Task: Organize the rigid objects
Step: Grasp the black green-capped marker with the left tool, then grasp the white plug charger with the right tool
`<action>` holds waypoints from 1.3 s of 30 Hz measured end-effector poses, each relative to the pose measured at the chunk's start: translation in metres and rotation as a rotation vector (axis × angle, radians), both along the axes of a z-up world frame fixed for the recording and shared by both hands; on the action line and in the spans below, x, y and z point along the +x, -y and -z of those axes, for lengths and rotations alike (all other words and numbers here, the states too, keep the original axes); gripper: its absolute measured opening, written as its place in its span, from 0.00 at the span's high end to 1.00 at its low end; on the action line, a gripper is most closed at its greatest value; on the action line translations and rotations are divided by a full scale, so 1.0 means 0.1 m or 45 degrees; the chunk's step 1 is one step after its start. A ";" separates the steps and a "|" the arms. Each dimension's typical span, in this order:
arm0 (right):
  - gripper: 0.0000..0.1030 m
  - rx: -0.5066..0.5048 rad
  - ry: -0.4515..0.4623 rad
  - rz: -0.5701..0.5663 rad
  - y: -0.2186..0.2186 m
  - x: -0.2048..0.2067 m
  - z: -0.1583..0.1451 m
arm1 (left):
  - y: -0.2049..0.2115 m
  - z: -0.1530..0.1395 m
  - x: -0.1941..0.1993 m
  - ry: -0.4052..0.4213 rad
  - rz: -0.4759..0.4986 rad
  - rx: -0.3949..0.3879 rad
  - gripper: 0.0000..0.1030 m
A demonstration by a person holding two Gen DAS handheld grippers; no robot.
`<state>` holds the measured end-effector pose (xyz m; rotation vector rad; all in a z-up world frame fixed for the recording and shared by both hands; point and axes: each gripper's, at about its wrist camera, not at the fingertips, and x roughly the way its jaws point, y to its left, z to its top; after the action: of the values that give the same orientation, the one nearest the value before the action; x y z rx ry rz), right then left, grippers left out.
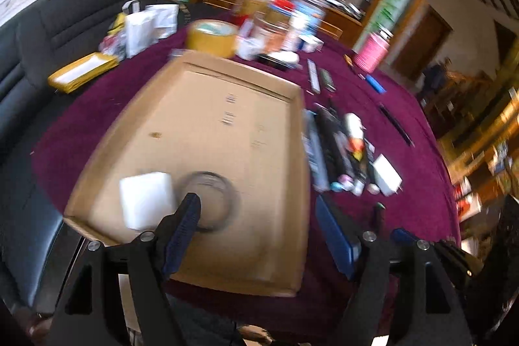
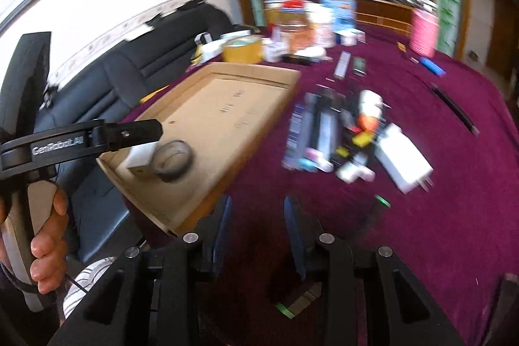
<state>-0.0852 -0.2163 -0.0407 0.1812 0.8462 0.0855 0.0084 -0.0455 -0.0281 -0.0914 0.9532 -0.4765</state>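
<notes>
A shallow cardboard tray (image 1: 207,106) lies on the purple tablecloth and holds a white box (image 1: 146,200) and a clear tape ring (image 1: 211,200) near its front. My left gripper (image 1: 259,209) hangs open and empty above the tray's front edge. The tray (image 2: 227,99), white box (image 2: 141,159) and tape ring (image 2: 173,159) also show in the right wrist view. My right gripper (image 2: 258,213) is open and empty over the cloth, right of the tray. A heap of small items (image 2: 340,135) with a white charger (image 2: 404,164) lies beyond it.
Jars, bottles and a yellow tape roll (image 1: 212,38) crowd the table's far side. A pink cup (image 1: 371,51), blue lighter (image 1: 376,85) and black pen (image 1: 395,125) lie at the right. A black sofa (image 1: 48,31) stands to the left. The left gripper's handle (image 2: 81,141) shows in the right view.
</notes>
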 end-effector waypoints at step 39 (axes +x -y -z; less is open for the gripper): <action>0.55 0.148 -0.063 0.325 1.38 -0.06 0.28 | 1.51 0.65 -0.54 -0.144 0.512 0.217 0.86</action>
<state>-0.0915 -0.3548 -0.0691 0.4006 0.8619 -0.1097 -0.0461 -0.1963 -0.0934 0.2342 1.1248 -0.7626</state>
